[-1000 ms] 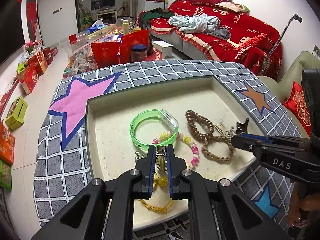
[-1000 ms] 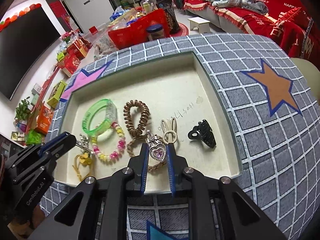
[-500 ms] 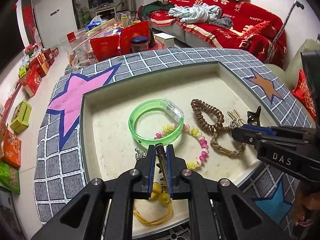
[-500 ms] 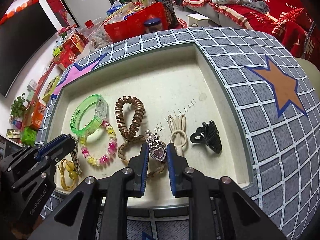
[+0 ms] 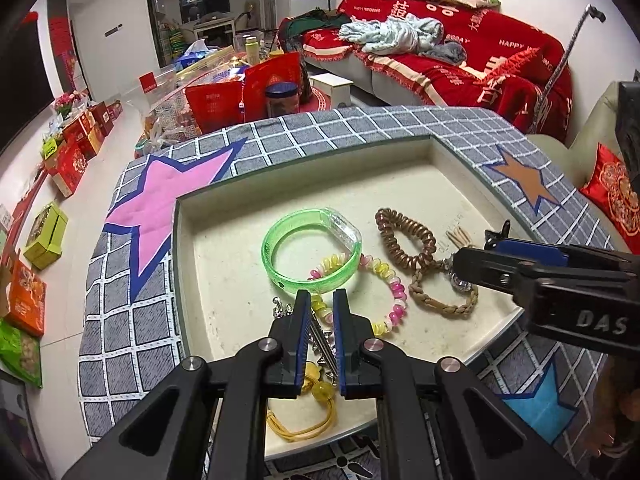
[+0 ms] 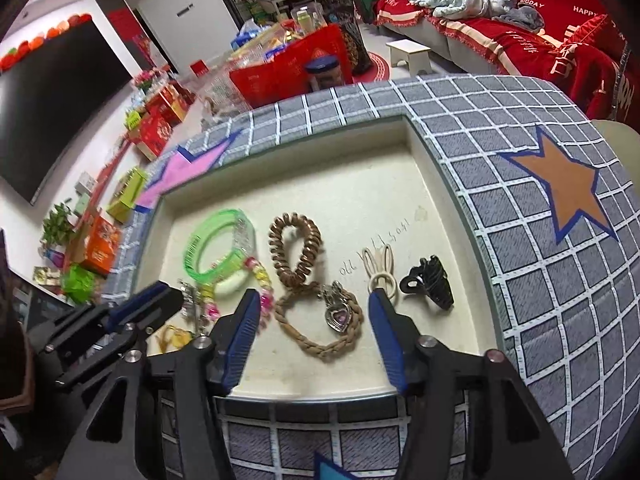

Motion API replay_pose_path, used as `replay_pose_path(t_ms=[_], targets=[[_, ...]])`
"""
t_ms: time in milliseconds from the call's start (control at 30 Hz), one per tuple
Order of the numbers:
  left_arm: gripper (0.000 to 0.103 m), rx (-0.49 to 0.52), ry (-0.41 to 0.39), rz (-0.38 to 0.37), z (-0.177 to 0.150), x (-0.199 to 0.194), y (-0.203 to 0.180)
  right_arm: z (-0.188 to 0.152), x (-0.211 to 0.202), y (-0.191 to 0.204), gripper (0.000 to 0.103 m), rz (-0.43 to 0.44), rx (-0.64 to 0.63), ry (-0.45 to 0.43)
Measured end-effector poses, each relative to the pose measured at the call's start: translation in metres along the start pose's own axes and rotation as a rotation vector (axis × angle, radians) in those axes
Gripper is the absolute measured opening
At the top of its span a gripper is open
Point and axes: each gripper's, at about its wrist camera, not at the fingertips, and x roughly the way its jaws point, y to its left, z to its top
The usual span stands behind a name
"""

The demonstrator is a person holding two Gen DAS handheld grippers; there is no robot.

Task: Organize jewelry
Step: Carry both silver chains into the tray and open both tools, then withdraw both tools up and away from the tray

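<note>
In the cream tray (image 5: 224, 264) lie a green bangle (image 5: 312, 248), a pink-and-yellow bead bracelet (image 5: 384, 280), a brown spiral hair tie (image 5: 404, 236) and a braided brown bracelet (image 6: 320, 332). My left gripper (image 5: 321, 300) is shut on a thin silver charm piece (image 5: 320, 336) at the tray's near edge, above a yellow cord (image 5: 308, 412). My right gripper (image 6: 312, 300) has its jaws opening wide. A silver heart pendant (image 6: 338, 314) rests between them on the braided bracelet, touching neither pad.
A beige bunny clip (image 6: 380, 268) and a black claw clip (image 6: 428, 284) lie right of the right gripper. The tray sits in a grey checked cushion rim (image 6: 520, 240) with star patches. Behind are red boxes and a red sofa (image 5: 480, 56).
The right jaws have sprung apart and let go of the heart pendant, which now lies on the braided bracelet. The left gripper has stayed shut on its silver piece.
</note>
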Motion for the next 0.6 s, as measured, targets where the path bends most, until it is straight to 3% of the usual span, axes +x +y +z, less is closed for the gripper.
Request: replay_pose_path(t_ms=[67,367,600], targets=[[0.028,0.000,-0.018,0.002,0.000,-0.004,0.000,0.001,-0.007,-0.001,0.072,0.001,0.001,-0.016],[0.028,-0.004,-0.029,0.015,0.000,-0.015,0.003,0.002,-0.029,-0.008,0.073,0.000,0.026,-0.057],[0.028,0.032,-0.075,0.130,0.000,-0.028,0.002,-0.001,-0.038,-0.015,0.074,0.006,0.047,-0.073]])
